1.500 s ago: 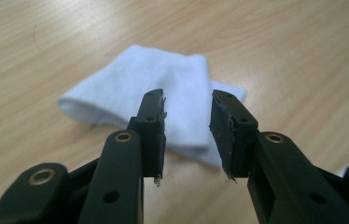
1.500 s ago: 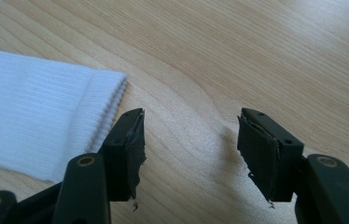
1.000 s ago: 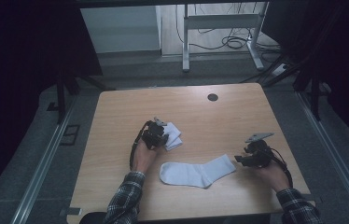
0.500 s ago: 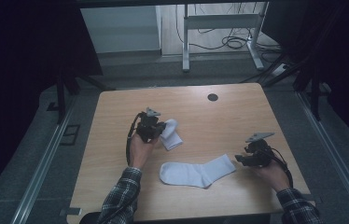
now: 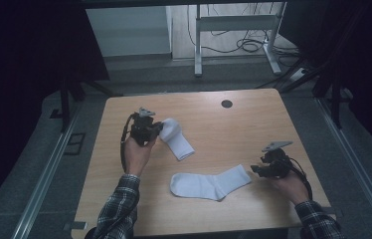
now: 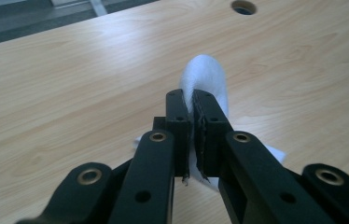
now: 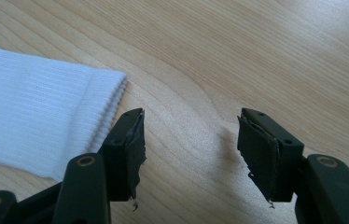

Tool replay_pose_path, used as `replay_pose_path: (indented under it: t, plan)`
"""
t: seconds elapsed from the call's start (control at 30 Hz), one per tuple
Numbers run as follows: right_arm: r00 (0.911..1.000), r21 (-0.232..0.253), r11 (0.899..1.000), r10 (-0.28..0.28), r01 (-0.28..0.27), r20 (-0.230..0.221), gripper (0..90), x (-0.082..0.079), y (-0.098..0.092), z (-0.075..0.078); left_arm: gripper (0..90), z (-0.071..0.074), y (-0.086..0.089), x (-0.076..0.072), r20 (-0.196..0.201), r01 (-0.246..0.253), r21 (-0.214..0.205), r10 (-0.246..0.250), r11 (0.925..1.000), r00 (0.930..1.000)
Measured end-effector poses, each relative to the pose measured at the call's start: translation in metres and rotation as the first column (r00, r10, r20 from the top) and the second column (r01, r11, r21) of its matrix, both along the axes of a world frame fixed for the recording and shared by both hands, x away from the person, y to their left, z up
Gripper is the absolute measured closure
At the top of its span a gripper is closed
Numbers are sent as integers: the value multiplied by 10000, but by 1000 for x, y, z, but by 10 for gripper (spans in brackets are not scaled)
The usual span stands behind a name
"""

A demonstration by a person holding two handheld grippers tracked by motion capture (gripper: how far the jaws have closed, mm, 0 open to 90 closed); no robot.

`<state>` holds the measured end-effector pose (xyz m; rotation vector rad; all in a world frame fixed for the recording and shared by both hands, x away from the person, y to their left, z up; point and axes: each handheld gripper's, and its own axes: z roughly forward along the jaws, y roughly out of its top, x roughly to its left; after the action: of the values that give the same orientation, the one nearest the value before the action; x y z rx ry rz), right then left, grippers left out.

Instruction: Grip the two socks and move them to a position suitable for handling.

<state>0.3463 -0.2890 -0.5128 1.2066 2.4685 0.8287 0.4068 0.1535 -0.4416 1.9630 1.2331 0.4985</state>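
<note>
High view, left gripper (image 5: 157,130) clamped on folded sock (image 5: 178,140), right gripper (image 5: 254,170) parted beside flat sock (image 5: 209,183).

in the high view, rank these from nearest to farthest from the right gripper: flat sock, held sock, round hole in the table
1. The flat sock, lying just left of the right gripper, cuff end towards it.
2. The held sock, farther left, pinched by the left gripper.
3. The round hole, near the table's far edge; only a little farther than the held sock's hanging end.
</note>
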Motion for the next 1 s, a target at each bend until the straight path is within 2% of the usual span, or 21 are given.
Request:
replay_pose_path:
  t: [0.23, 0.47, 0.7, 0.73, 0.8, 0.87, 1.0]
  plan:
    - [10000, 6, 10000, 10, -10, -16, 415, 0, 0, 0, 854, -2, 21, 6, -100, -669, 106, 671, 9977, 9977]
    - [10000, 22, 10000, -7, 8, -21, 416, 0, 0, 0, 852, -9, 38, 9, -329, -1225, 241, 1233, 9922, 9918]
    - [10000, 59, 10000, -16, 16, -18, 415, 0, -1, 0, 834, -31, 56, 11, -834, -1807, 398, 1835, 9827, 9795]
    - [10000, 70, 10000, -20, 20, -21, 416, 0, -1, 1, 797, -34, 58, 11, -904, -1804, 433, 1837, 9826, 9788]
    - [10000, 98, 9999, -53, 53, -62, 416, 1, -1, 1, 622, -40, 61, 10, -875, -1927, 400, 1955, 9804, 9768]
    - [9999, 185, 9998, -99, 100, -41, 417, 1, -1, 2, 530, -43, 63, 7, -795, -2015, 226, 2027, 9792, 9760]
    - [9999, 272, 9996, -113, 113, 20, 417, 1, -1, 3, 422, -46, 63, -1, -588, -1786, -10, 1782, 9839, 9822]
